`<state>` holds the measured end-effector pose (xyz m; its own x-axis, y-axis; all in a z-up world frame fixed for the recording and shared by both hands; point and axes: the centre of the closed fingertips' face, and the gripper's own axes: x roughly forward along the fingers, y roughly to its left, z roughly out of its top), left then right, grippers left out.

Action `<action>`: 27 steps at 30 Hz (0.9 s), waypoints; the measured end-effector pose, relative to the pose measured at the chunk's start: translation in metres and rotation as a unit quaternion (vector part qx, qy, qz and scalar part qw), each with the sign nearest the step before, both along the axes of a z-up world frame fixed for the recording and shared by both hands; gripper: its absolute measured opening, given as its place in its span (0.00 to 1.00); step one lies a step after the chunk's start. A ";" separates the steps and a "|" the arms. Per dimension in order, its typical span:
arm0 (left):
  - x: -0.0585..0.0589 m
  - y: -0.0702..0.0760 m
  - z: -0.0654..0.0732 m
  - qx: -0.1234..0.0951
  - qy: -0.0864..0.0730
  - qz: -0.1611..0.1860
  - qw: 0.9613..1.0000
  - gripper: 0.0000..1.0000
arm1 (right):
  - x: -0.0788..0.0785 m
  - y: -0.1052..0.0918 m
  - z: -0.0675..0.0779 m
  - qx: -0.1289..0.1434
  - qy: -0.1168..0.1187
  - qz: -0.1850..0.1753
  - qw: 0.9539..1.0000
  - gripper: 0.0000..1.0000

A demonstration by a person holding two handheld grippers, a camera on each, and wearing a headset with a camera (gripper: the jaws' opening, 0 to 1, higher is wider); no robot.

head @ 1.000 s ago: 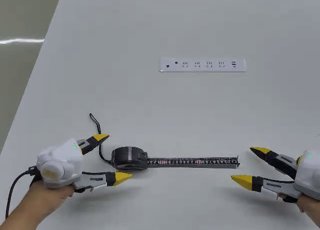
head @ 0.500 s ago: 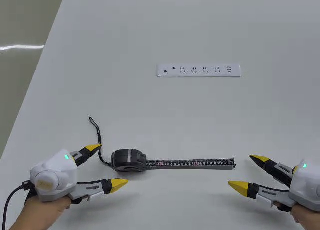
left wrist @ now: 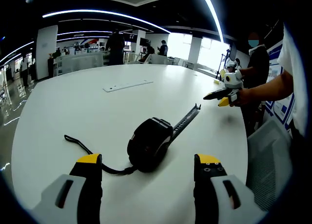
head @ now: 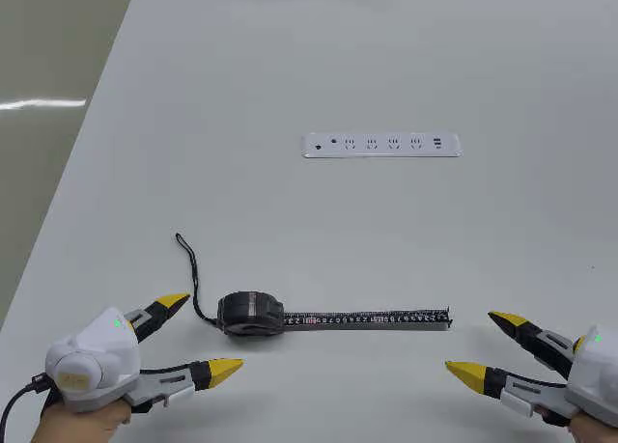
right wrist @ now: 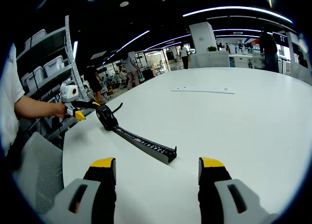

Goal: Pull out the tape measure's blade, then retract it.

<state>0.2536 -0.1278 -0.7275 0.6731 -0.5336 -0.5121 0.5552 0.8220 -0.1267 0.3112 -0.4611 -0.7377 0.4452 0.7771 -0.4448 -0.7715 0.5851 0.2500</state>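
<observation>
Case: the black tape measure case [head: 250, 314] sat on the white table [head: 290, 67], just ahead of the left gripper [head: 200, 333], not touching it.
Blade: the blade [head: 367, 318] was out and lying flat. Its long axis ran left to right, from the case toward the right gripper [head: 485, 345].
Hook end: the hook end [head: 447, 317] was near the right gripper, with a clear gap between them.
Left gripper: jaws spread wide, nothing in them.
Right gripper: same deal, wide and empty.
Nearer: I'd say left for the case, right for the hook end.
Writing: numbers printed along the blade, too small to read. No brand I could make out.
</observation>
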 end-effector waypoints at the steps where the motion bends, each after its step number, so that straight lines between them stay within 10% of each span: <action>1: -0.001 0.001 0.000 0.000 -0.001 0.001 1.000 0.75 | -0.001 0.000 0.001 -0.001 -0.001 -0.001 1.000 0.69; 27: -0.048 0.009 0.015 -0.022 -0.024 0.037 0.999 0.75 | -0.036 -0.011 0.019 0.007 -0.036 -0.045 0.998 0.68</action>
